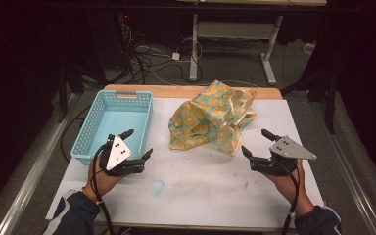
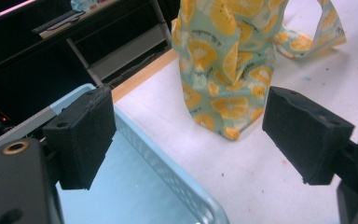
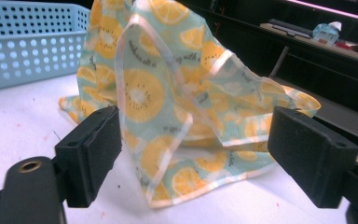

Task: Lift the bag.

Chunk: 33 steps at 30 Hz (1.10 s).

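Both the left gripper (image 1: pixel 138 143) and right gripper (image 1: pixel 254 142) gape empty; crumpled cloth (image 1: pixel 214 117) hides its own folds.

I see a dim room around my work table (image 1: pixel 186 183), whose white top is smudged with a blue ring and faint reddish specks; a wooden strip (image 1: pixel 176 91) runs along its far edge. Beyond it the grey floor (image 1: pixel 235 66) carries a tangle of dark and white cables (image 1: pixel 147 58) with a small white adapter among them. A second desk stands farther back on pale metal legs (image 1: pixel 194 46), joined by a crossbar. Metal rails (image 1: pixel 29 166) flank my table on both sides. The far walls are lost in darkness. In the right gripper view, a pink strip of light (image 3: pixel 331 10) glows above a dark shelf with clutter.
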Each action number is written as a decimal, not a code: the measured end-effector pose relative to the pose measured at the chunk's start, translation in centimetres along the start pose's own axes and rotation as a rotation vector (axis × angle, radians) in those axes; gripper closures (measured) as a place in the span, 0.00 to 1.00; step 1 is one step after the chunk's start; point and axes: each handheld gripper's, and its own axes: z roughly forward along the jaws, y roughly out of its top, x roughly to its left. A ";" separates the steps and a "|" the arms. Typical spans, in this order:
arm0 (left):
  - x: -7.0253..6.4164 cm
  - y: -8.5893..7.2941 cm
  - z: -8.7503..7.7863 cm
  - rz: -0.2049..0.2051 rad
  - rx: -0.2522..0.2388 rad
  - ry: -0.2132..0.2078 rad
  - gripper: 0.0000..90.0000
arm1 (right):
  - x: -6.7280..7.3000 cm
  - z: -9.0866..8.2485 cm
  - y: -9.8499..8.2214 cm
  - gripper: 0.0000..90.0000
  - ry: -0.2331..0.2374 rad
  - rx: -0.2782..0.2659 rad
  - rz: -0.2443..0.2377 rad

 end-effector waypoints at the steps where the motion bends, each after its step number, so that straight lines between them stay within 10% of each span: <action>1: 0.0 -0.2 -0.1 -0.001 0.004 0.001 0.19 | 0.1 -0.1 -0.1 0.19 0.001 -0.003 -0.002; 33: -1.7 -5.6 -4.1 -0.001 0.125 -0.006 0.18 | 3.6 -2.7 -5.9 0.18 0.073 0.104 -0.057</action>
